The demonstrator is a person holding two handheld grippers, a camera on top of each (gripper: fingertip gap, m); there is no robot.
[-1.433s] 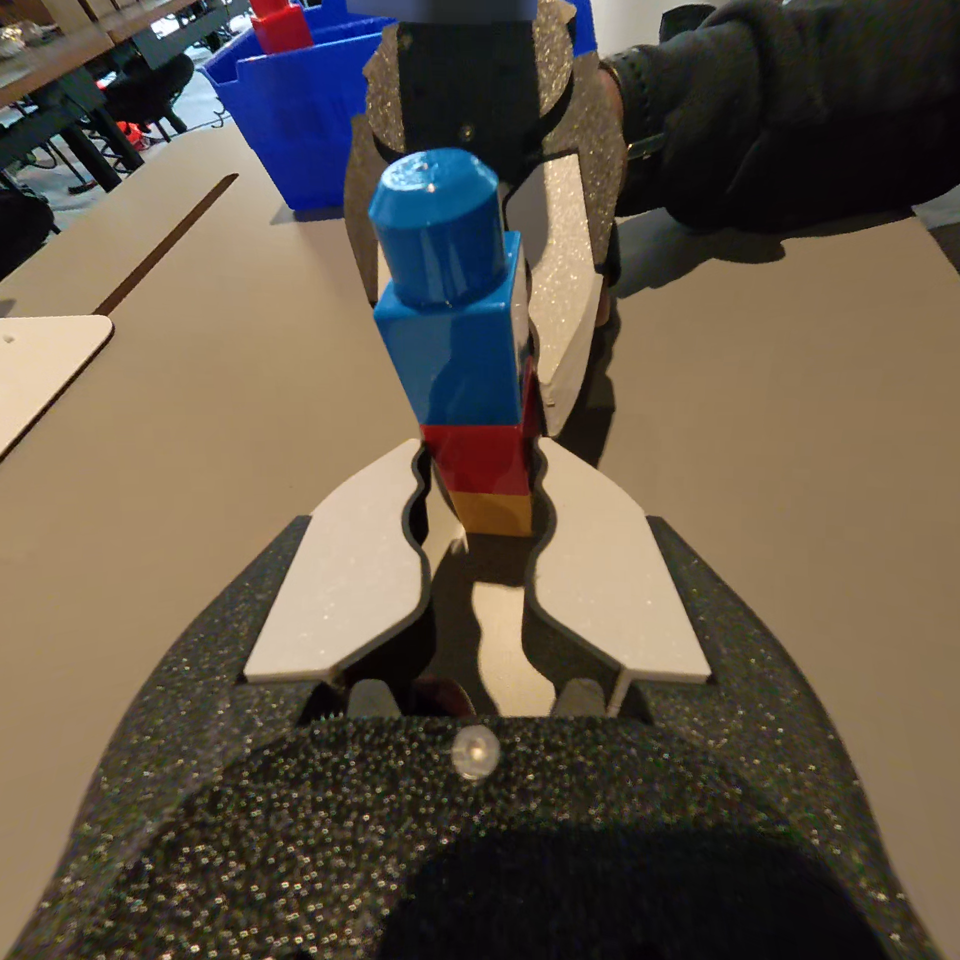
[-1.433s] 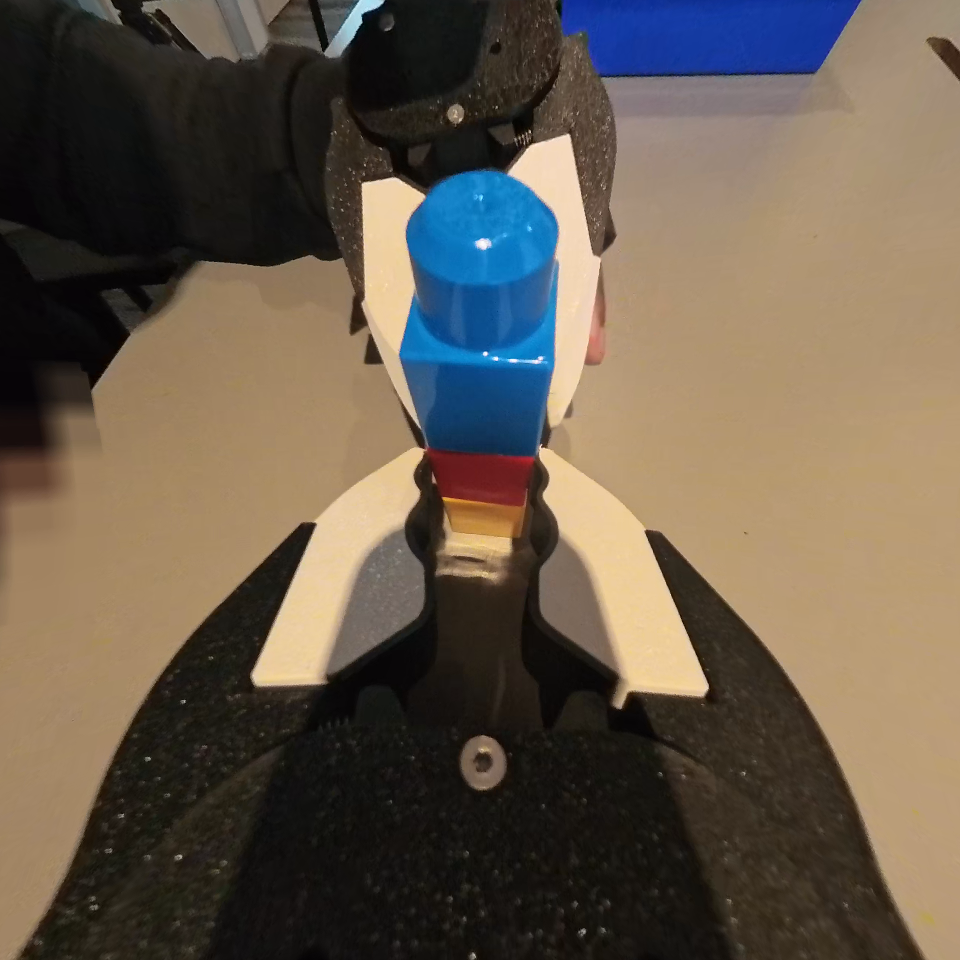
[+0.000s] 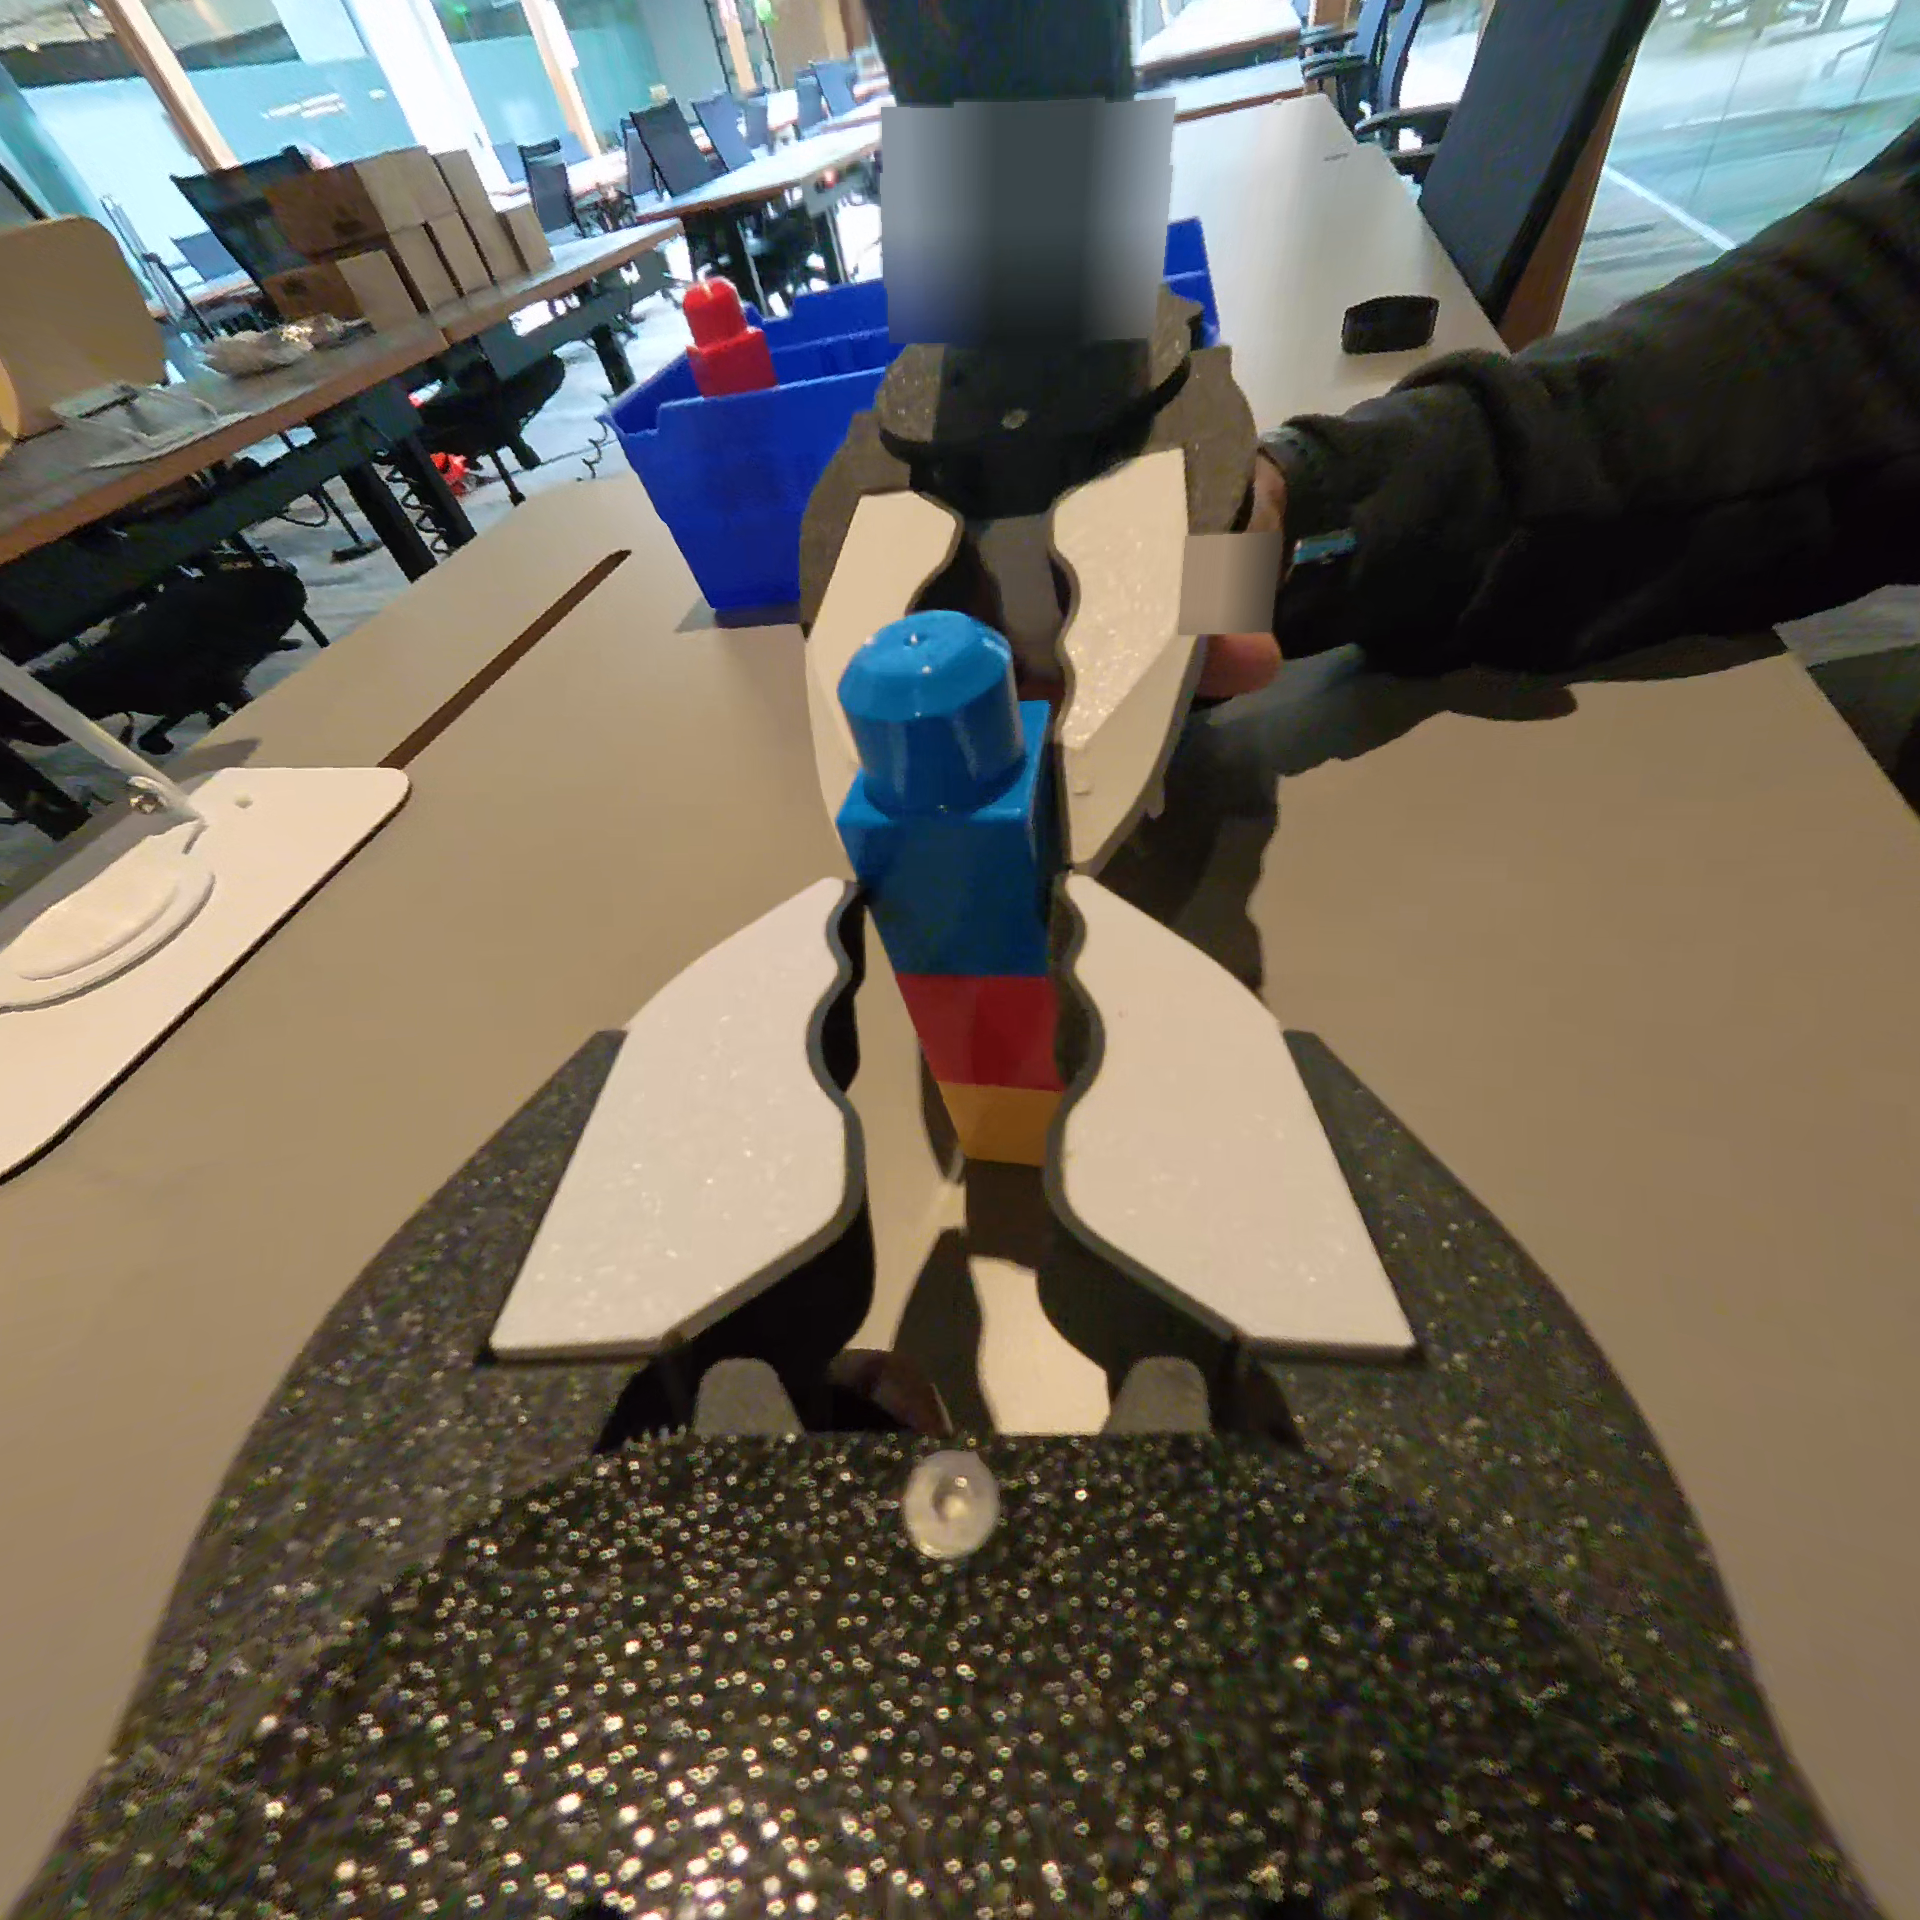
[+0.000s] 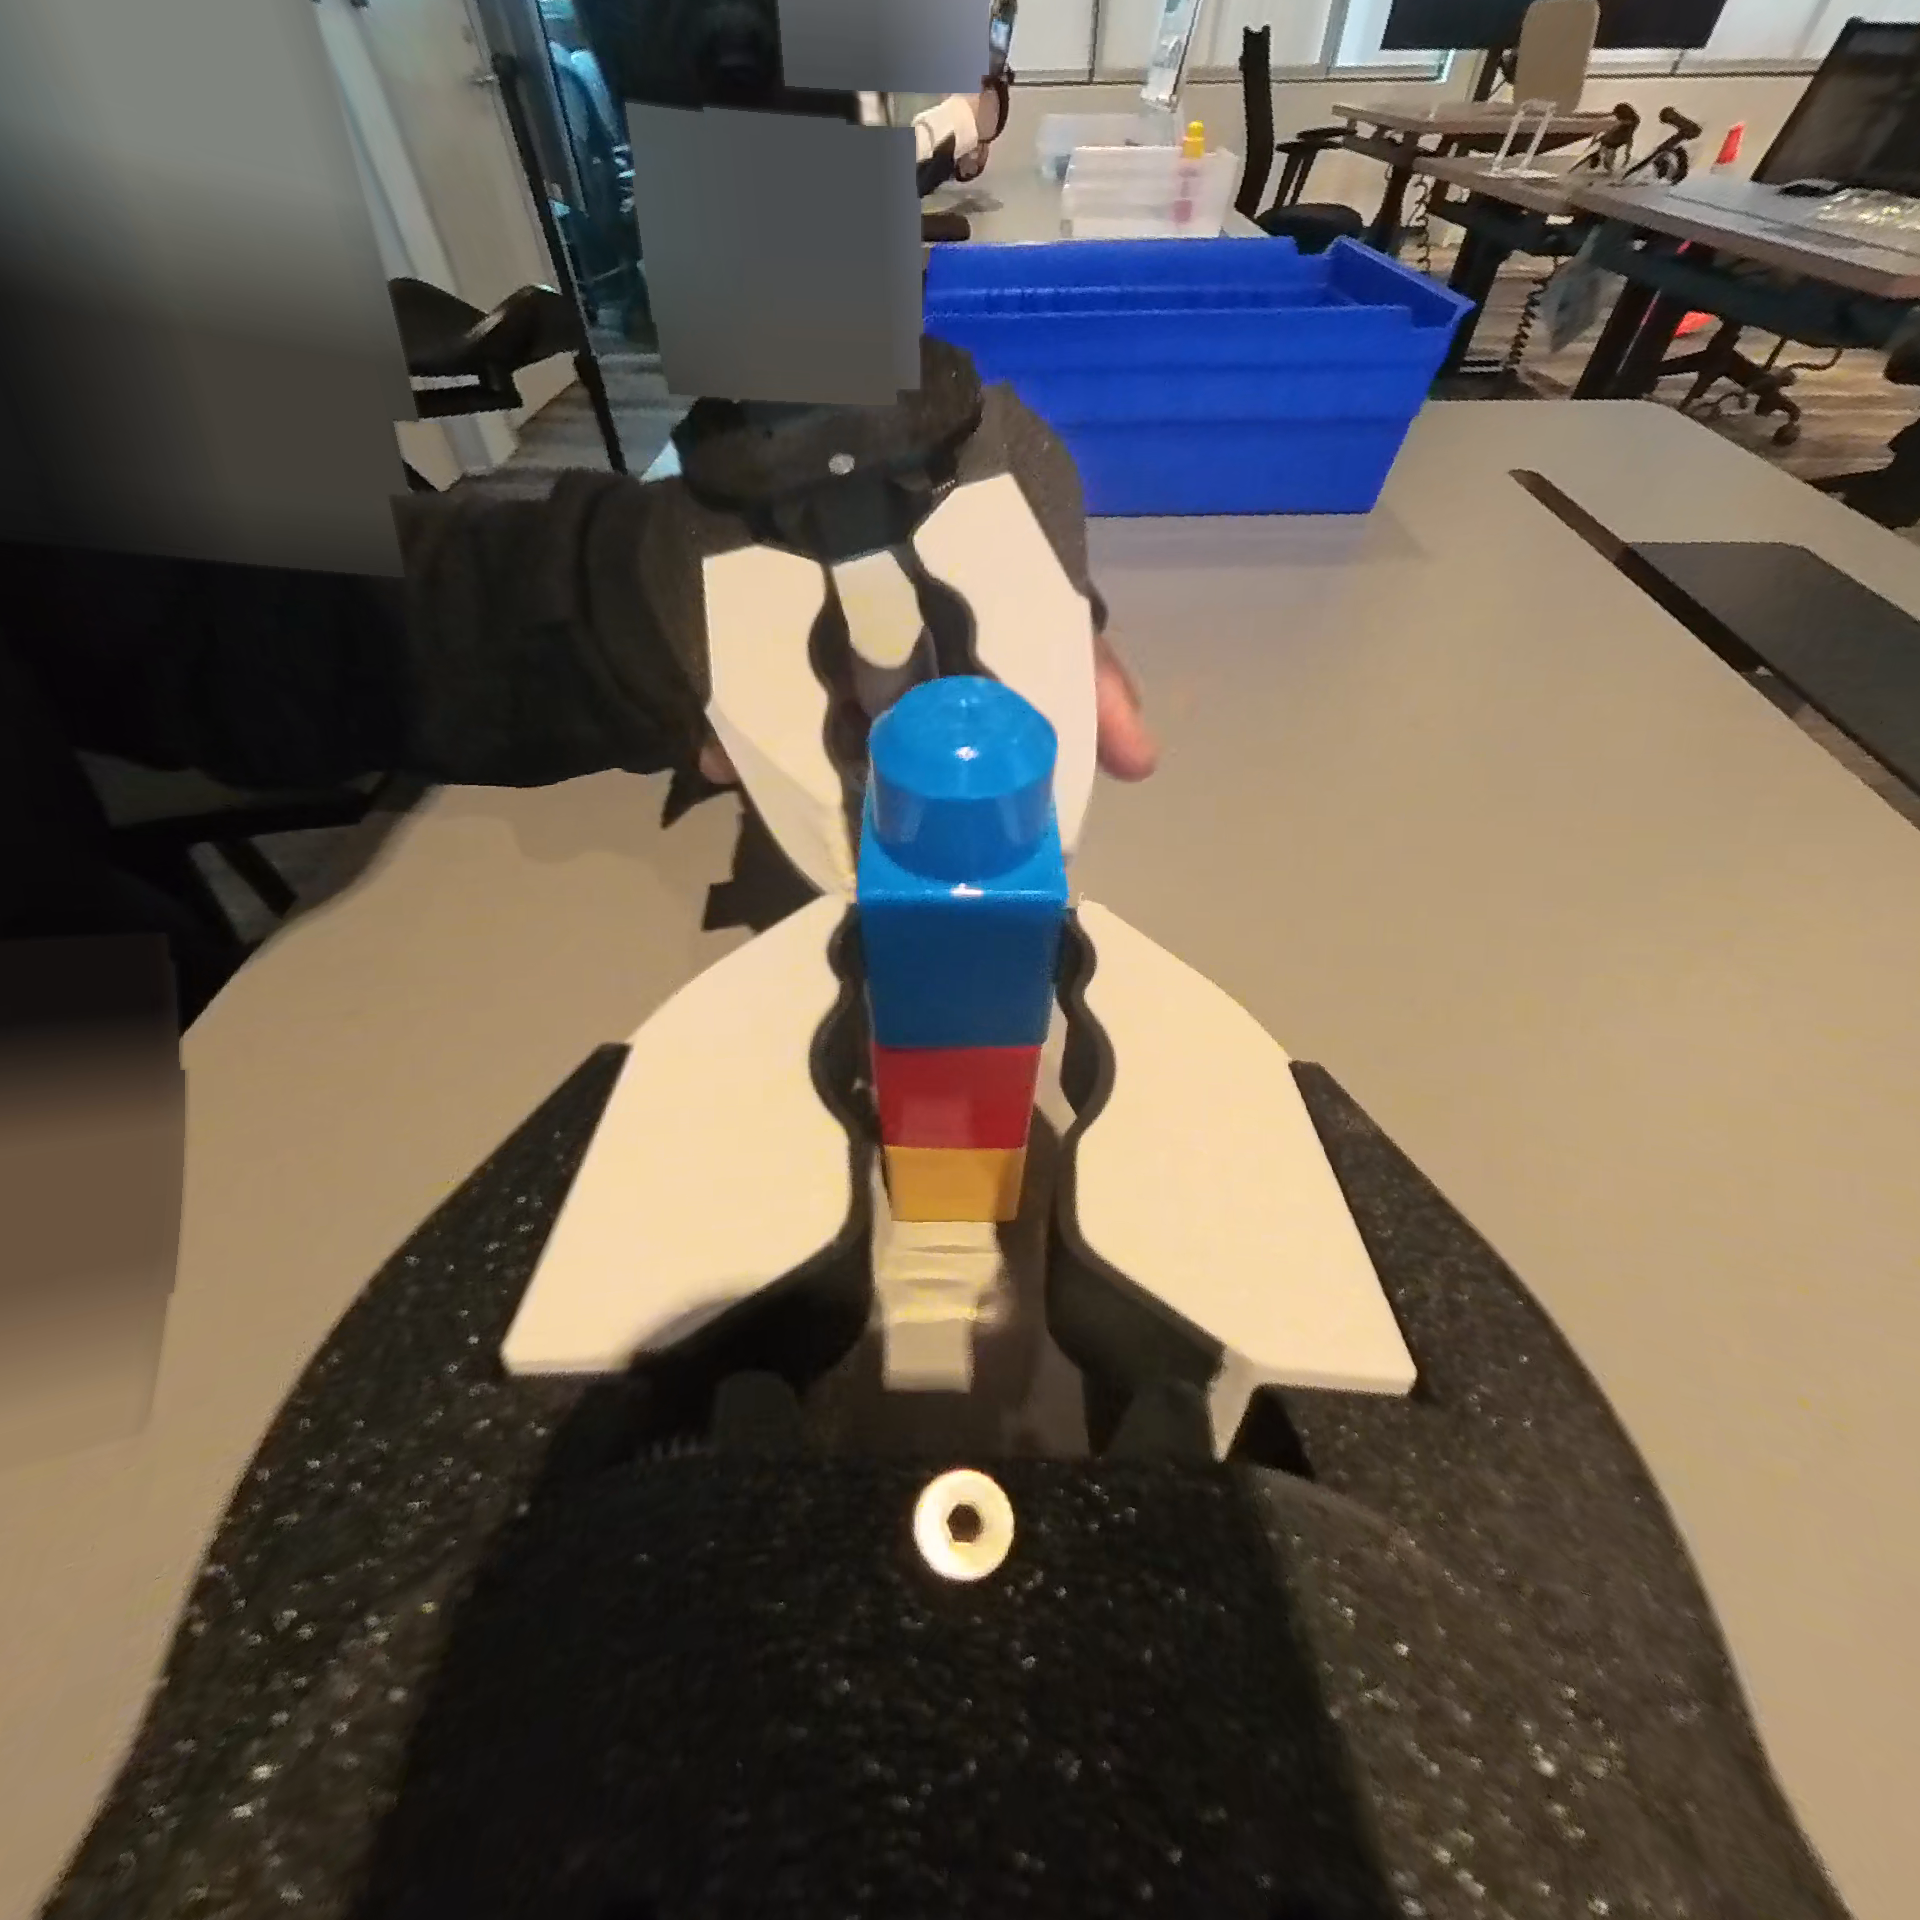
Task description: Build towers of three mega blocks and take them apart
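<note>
Nearest us in the left wrist view, our left gripper [image 3: 956, 997] had its white fingers [image 3: 727, 1122] partly spread around a three-block tower: a yellow block [image 3: 1003, 1122] at the bottom, a red block [image 3: 982, 1029] in the middle, a blue block [image 3: 951, 862] on top. The right finger seemed to touch the tower; we could not tell whether the left one did, so a true clamp was unclear. In the right wrist view our right gripper [image 4: 956, 1029] framed the same tower as narrowly, its grip equally uncertain. To separate the blocks cleanly, we judged one gripper should pinch the lower blocks while the other pulled the blue one straight up. The tower's foot on the table [image 3: 1558, 1039] was hidden. Farther off stood a blue bin [image 3: 758, 488] holding a red piece [image 3: 722, 332].
</note>
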